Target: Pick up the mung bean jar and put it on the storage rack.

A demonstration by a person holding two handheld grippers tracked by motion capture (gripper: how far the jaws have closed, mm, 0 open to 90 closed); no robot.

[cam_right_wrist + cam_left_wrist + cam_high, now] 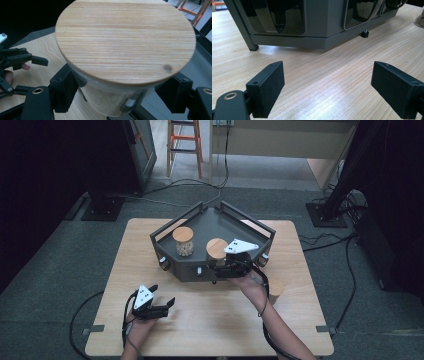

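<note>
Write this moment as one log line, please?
right gripper: shut on wooden-lidded jar at tray | left gripper: open, over table

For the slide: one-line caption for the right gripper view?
Right gripper clamps a wooden-lidded jar beside the grey tray.

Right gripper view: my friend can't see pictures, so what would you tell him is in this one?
A glass jar with a round wooden lid sits very close, clamped between the right gripper's two black jaws. Behind it on the left lies a wooden table, where the left gripper waits, jaws apart.
</note>
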